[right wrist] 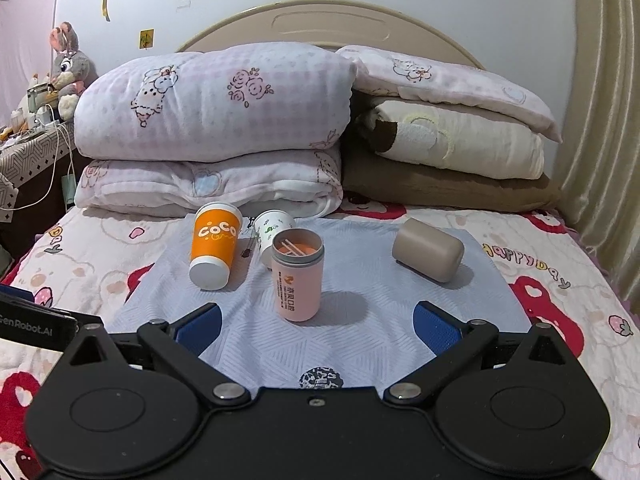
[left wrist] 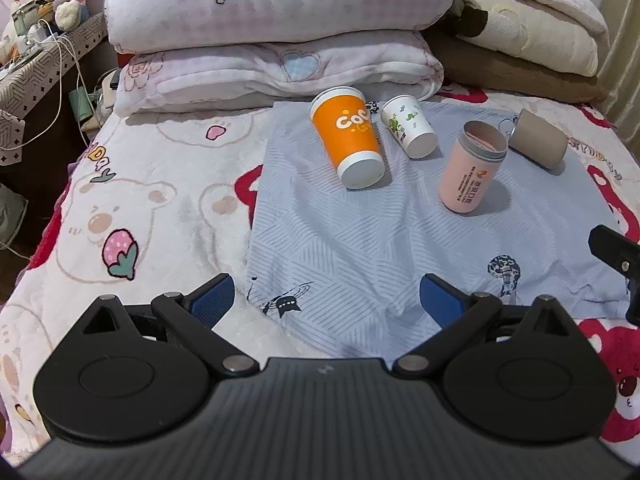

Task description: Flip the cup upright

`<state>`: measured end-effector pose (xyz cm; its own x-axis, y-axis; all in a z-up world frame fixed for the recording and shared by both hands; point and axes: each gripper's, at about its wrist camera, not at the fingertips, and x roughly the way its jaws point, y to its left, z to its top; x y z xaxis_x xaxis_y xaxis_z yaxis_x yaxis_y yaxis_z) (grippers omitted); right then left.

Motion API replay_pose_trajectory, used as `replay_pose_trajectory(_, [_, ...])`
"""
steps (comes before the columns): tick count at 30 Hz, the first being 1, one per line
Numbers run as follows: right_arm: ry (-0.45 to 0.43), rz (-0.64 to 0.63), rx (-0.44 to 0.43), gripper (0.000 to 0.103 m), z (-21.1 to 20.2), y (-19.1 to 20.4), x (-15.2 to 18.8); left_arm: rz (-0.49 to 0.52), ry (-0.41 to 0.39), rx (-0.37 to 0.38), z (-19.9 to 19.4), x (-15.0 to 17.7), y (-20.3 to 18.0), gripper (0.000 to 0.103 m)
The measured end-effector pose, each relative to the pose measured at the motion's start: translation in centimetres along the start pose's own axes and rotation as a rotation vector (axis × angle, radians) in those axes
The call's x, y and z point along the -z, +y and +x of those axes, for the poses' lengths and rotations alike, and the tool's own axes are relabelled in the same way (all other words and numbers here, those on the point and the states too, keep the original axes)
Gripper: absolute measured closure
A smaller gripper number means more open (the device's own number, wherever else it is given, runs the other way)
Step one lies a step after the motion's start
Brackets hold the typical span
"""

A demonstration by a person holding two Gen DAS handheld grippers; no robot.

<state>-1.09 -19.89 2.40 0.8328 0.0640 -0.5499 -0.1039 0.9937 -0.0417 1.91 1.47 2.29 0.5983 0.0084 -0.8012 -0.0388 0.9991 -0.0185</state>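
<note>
On the bed, four cups sat on a pale blue cloth (right wrist: 360,344): an orange cup (right wrist: 215,247) and a small white cup (right wrist: 271,229) at the far left, both lying tipped with their bases toward the camera, a pink cup (right wrist: 298,280) already standing mouth-up in the middle, and a taupe cup (right wrist: 427,255) on its side, well apart at the far right. Both the left hand-held gripper (left wrist: 326,300) and the right hand-held gripper (right wrist: 316,328) hung near the cloth's near edge with jaws spread wide, holding nothing. The two paper cups looked light and thin-walled, likely to crumple under a hard squeeze, so a gentle pinch across the mid-body seemed wisest. The taupe one appeared stiffer and smooth, perhaps slippery, and liable to roll on the soft bedding.
</note>
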Motion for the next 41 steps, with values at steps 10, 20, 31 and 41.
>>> replay_pose_trajectory(10, [0.033,0.014,0.015,0.0,0.15,0.15,-0.16,0.017,0.007,-0.003,-0.23,0.04,-0.12,0.003])
replay_pose_trajectory(20, [0.051,0.008,0.025,0.0,0.22,0.36,-0.13,0.021,0.006,-0.002,-0.4,0.1,-0.21,0.003])
replay_pose_trajectory(31, [0.047,0.006,0.029,0.0,0.02,0.35,-0.28,0.022,0.006,-0.006,-0.43,0.07,-0.22,0.003])
replay_pose_trajectory(41, [0.047,0.0,0.035,0.0,-0.1,0.4,-0.31,0.022,0.008,-0.005,-0.48,0.0,-0.18,0.003])
